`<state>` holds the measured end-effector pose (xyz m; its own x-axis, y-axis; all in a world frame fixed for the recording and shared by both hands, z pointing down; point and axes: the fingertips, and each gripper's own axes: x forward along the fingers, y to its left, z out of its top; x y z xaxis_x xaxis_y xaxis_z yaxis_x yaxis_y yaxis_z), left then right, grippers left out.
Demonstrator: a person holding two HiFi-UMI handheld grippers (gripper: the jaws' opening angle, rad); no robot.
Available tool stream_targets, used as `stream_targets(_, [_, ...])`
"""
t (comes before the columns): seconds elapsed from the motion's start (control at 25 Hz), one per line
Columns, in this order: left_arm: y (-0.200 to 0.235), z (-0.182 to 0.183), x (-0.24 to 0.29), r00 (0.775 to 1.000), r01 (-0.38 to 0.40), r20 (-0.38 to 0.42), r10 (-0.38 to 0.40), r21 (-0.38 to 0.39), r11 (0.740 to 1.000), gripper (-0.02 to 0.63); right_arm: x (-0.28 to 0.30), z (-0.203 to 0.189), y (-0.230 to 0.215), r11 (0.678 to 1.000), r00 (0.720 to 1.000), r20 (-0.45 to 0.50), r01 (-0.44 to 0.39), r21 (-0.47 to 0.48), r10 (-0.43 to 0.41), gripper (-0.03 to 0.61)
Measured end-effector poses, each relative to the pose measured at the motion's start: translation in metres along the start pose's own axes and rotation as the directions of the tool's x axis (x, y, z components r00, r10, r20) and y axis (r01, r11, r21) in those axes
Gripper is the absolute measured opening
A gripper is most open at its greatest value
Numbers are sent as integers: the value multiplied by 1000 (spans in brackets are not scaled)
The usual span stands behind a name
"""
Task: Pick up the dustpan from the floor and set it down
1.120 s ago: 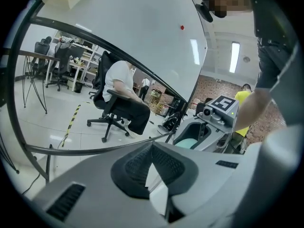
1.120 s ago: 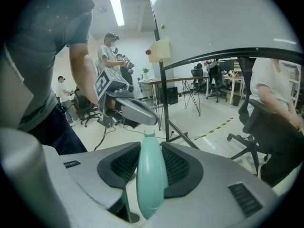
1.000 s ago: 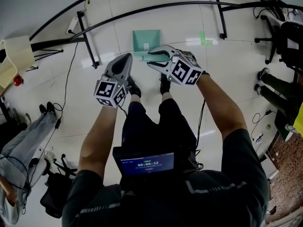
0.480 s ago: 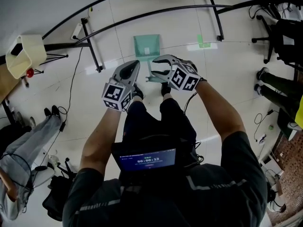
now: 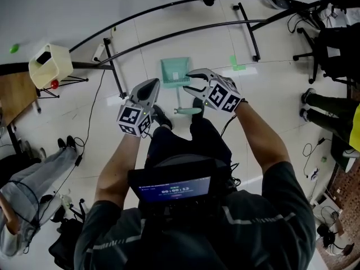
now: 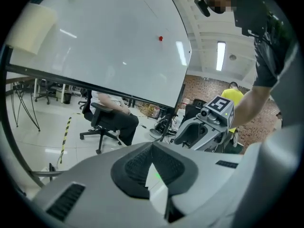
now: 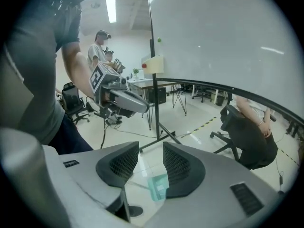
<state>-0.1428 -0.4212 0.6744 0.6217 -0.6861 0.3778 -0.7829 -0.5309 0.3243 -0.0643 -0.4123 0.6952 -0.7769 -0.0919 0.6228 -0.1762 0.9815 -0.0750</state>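
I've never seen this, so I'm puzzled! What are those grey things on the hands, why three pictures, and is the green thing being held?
A person holds two grabbing tools, one per hand, each with two jaws. The big picture comes from a camera on the person's head, looking down. The other two come from cameras riding on each tool. The left gripper is shut, empty. The right gripper has its jaws apart; they have just been opening, with nothing between them. The green thing is a dustpan. It lies on the floor, held by nobody.
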Motion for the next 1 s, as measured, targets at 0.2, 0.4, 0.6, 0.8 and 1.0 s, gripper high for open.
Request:
stream_targets(0.2, [2,28,-30,999,-27,43,26,22,999,26,-17,32,1,999,998,45,33,2,-33,181])
stream_targets(0.4, [-6,57,-57,996,-43,84,39,43,998,26,-36,59,4,998,995,76,59,1,-59,181])
stream_targets(0.6, [-18,88,-73,989,-57,138,49,54,997,26,-62,89,2,996,987,135,87,9,-87,165])
stream_targets(0.8, [-42,123,-91,980,-61,191,47,70,996,26,-99,125,2,992,968,219,120,35,-125,158])
stream_targets(1.0, [-66,162,-112,962,-81,266,62,61,995,26,-143,160,5,986,942,293,163,35,-166,66])
